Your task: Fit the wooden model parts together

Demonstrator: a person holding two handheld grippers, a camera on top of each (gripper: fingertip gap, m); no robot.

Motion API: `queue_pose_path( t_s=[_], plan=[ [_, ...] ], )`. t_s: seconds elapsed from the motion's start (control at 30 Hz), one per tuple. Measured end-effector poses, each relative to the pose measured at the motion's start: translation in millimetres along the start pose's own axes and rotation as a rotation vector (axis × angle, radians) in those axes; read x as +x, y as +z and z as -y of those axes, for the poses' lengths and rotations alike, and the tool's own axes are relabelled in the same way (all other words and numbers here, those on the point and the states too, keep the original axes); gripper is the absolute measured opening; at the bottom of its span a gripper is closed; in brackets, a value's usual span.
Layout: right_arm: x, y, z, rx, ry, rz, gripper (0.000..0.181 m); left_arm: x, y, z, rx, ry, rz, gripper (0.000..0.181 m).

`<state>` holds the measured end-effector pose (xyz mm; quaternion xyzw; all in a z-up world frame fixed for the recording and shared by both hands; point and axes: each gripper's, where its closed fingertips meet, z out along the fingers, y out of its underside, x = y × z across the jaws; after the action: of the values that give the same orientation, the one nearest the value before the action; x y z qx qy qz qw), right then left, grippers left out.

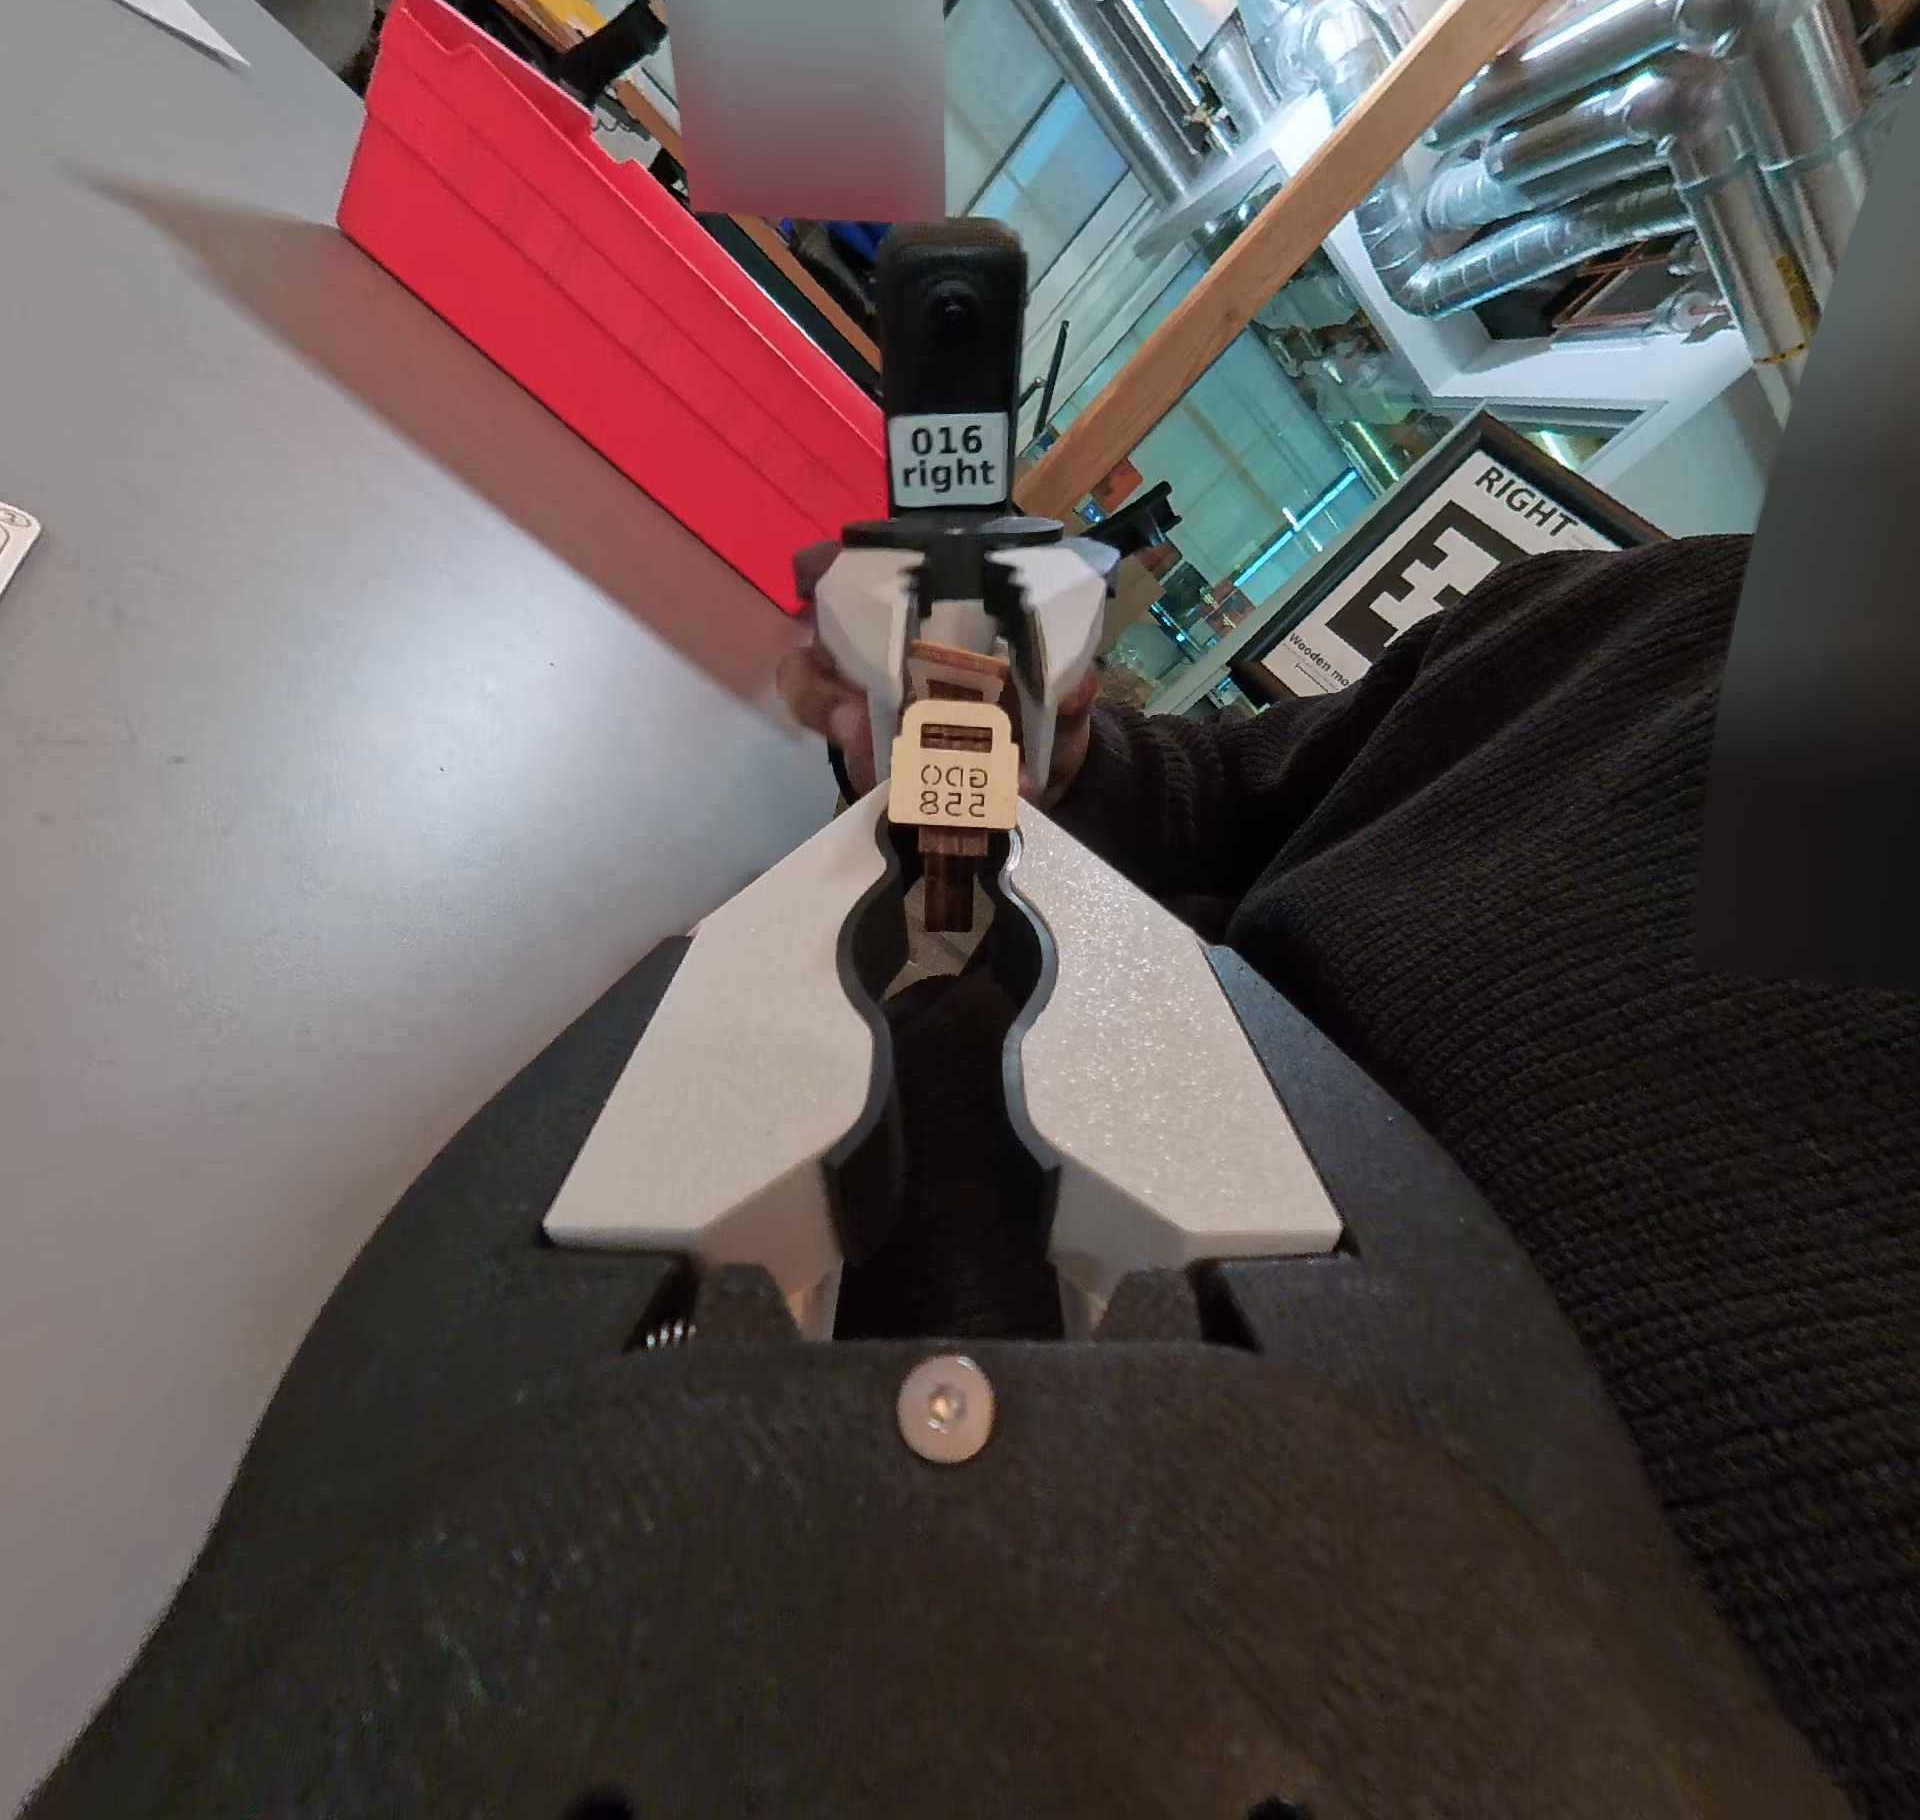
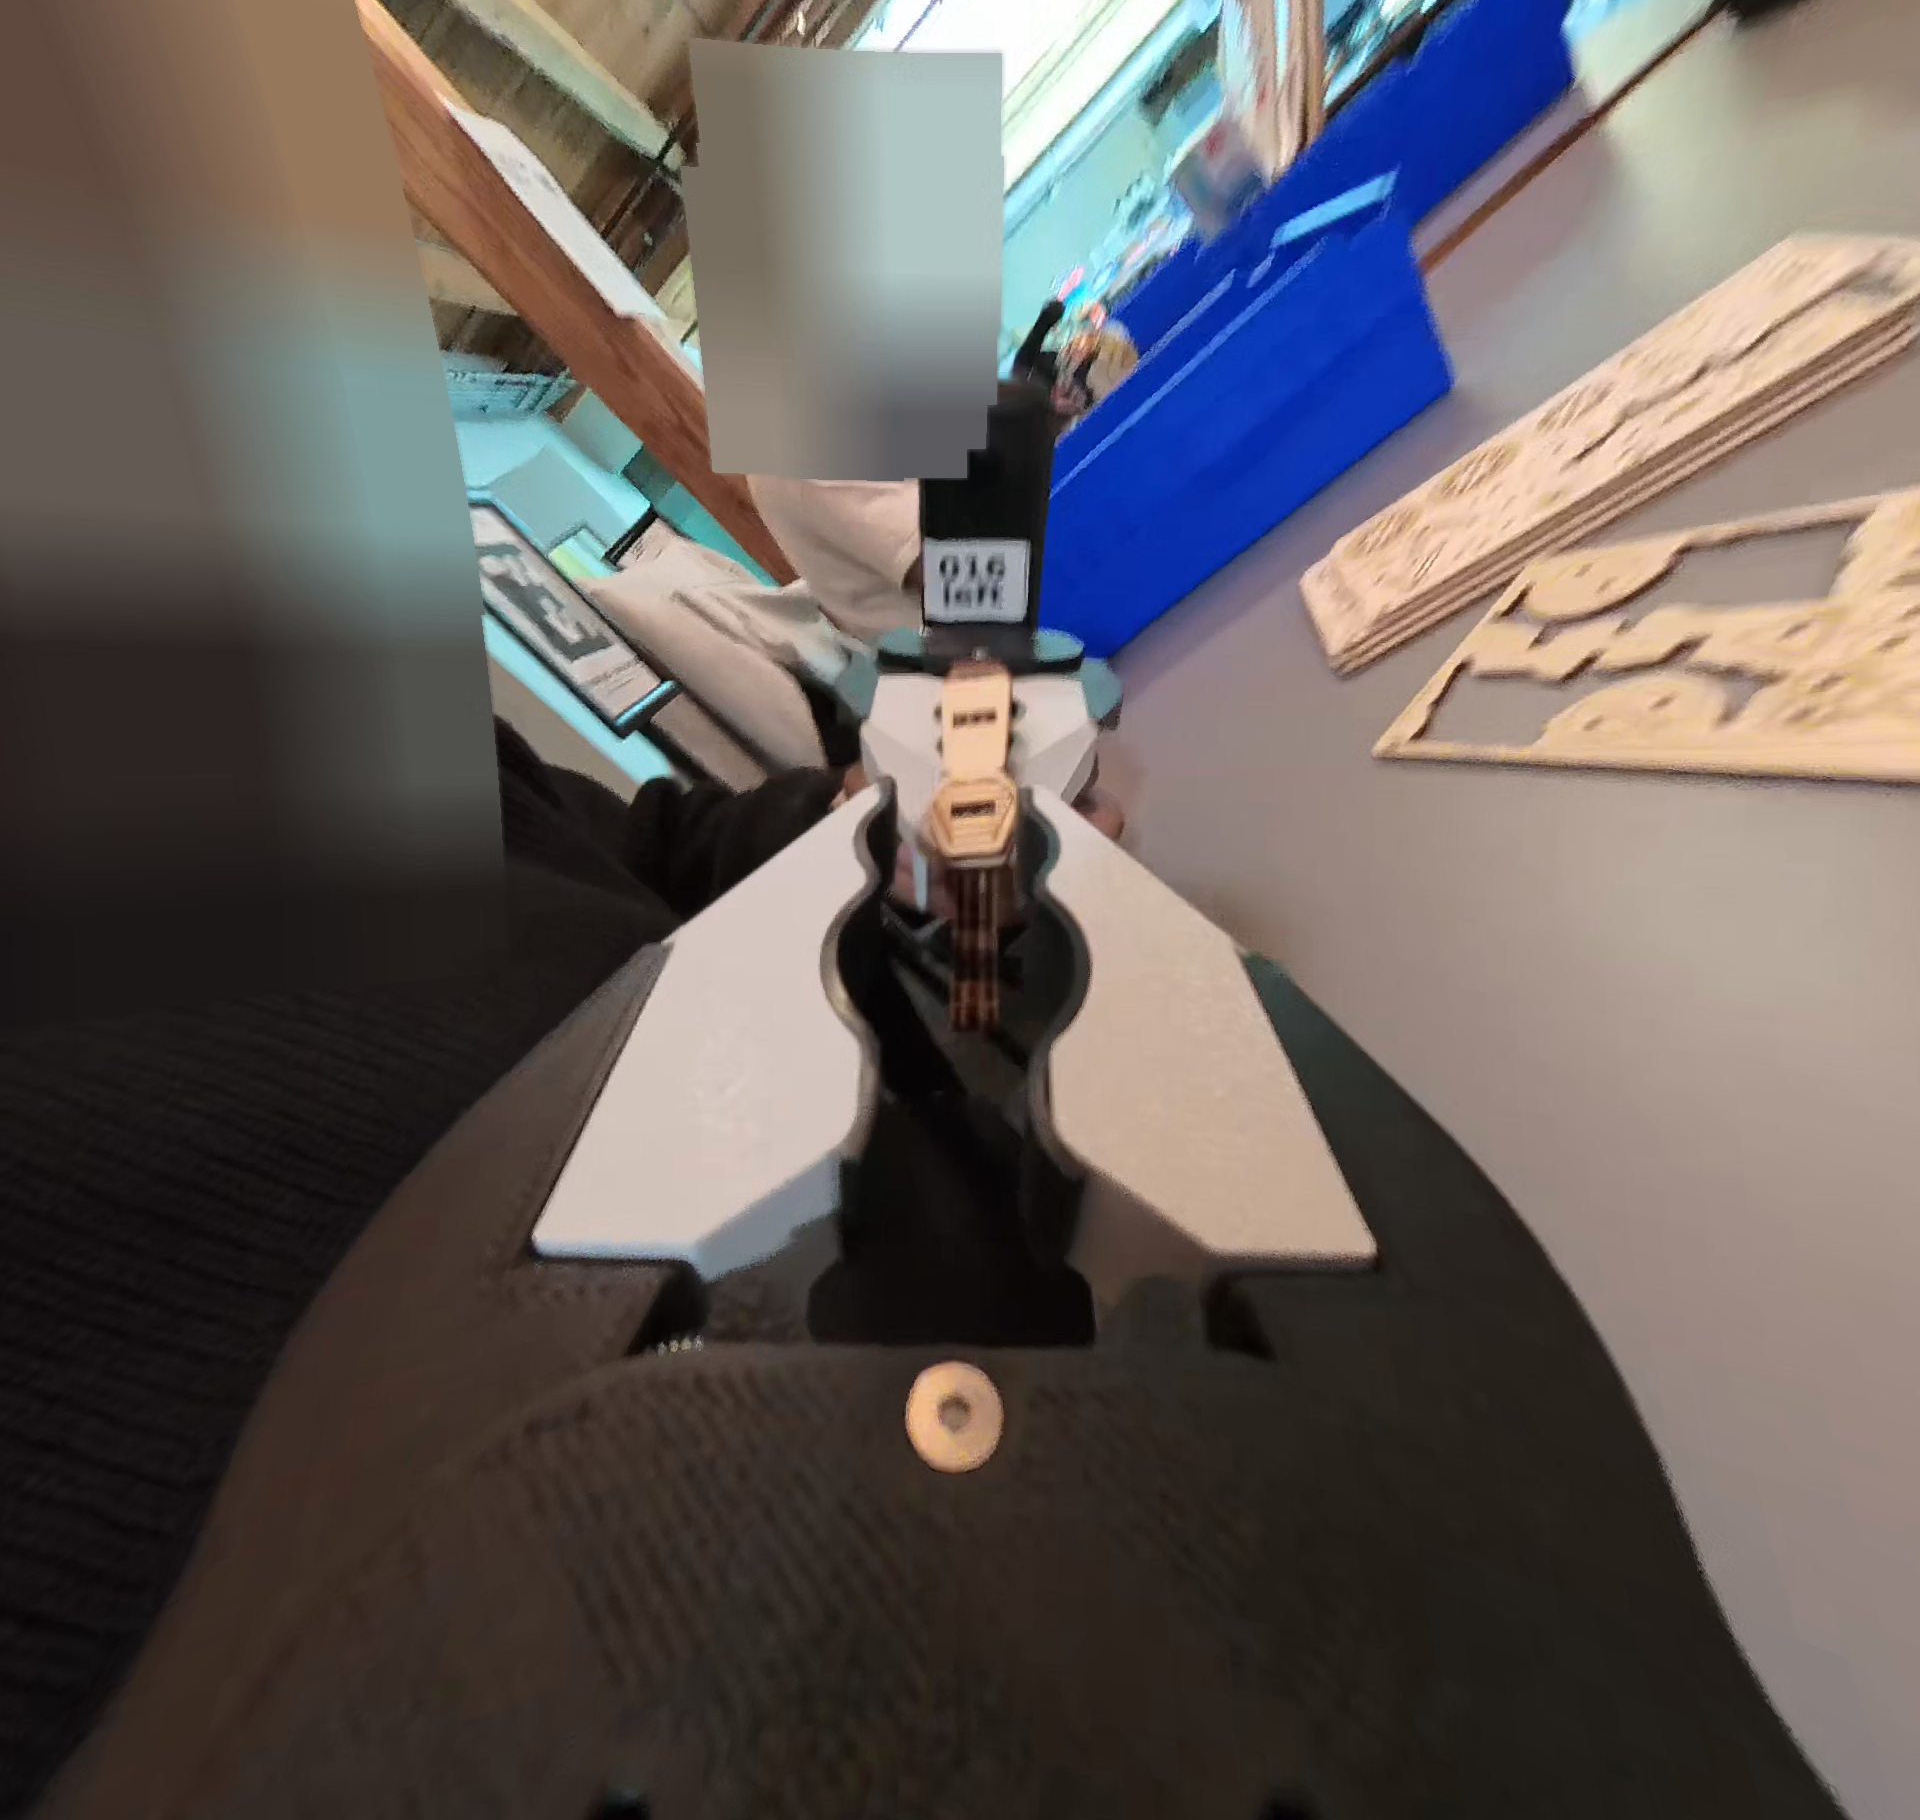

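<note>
In the left wrist view my left gripper (image 1: 951, 830) is shut on a pale flat wooden part (image 1: 951, 764) with a slot and engraved marks, held in the air. Straight opposite, my right gripper (image 1: 958, 695) is shut on a second, layered wooden part (image 1: 951, 671). The two parts meet end to end; the joint itself is hidden. In the right wrist view my right gripper (image 2: 966, 814) pinches the layered part (image 2: 975, 939), whose pale slotted head (image 2: 971, 820) faces the left gripper (image 2: 977, 747) and its pale part (image 2: 977, 716).
A grey table (image 1: 260, 731) lies below. A red bin (image 1: 582, 316) stands at its far edge, a blue bin (image 2: 1247, 440) on the other side. A stack of plywood sheets (image 2: 1610, 440) and a cut-out sheet (image 2: 1662, 669) lie on the table. A black sleeve (image 1: 1455, 835) is beside the grippers. Only a small space, under 4 cm, lies between the two pairs of fingers.
</note>
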<state>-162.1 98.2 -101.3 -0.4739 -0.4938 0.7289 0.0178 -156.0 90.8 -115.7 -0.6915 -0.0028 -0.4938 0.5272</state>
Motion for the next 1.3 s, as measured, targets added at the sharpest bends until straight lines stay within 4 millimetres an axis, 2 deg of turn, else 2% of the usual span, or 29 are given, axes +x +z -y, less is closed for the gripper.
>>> queue_pose_path(
  t_s=[0.1,0.17,0.27,0.3,0.5,0.53,0.63,0.87,1.03,1.2,1.3],
  plan=[
    [0,-11,19,0.084,-0.085,-0.045,0.021,0,-1,0,0.002,-0.002,-0.004,0.006],
    [-3,-6,13,0.057,-0.096,-0.039,0.02,1,0,0,0.003,-0.002,-0.009,0.006],
    [2,8,-15,-0.079,-0.047,-0.047,0.02,3,0,1,0.007,-0.001,-0.021,0.006],
    [1,9,-17,-0.088,-0.036,-0.037,0.019,3,0,1,0.004,0.0,-0.017,0.006],
    [-3,-9,17,0.079,-0.076,-0.043,0.014,3,0,0,0.004,-0.005,-0.021,0.006],
    [-5,-8,17,0.08,-0.078,-0.04,0.014,3,0,0,0.005,-0.005,-0.022,0.006],
    [1,4,-3,-0.018,-0.065,-0.069,0.017,3,0,0,0.0,-0.002,-0.022,0.006],
    [-1,-5,11,0.044,-0.069,-0.067,0.015,4,1,0,0.001,-0.001,-0.025,0.006],
    [0,4,-3,-0.017,-0.053,-0.065,0.017,2,0,-2,-0.007,0.001,-0.015,0.006],
    [1,-6,14,0.06,-0.037,-0.062,0.014,4,1,-2,-0.009,0.003,-0.024,0.006],
    [2,0,1,0.008,-0.005,-0.046,0.016,6,3,-4,-0.021,0.017,-0.028,0.006]
  ],
)
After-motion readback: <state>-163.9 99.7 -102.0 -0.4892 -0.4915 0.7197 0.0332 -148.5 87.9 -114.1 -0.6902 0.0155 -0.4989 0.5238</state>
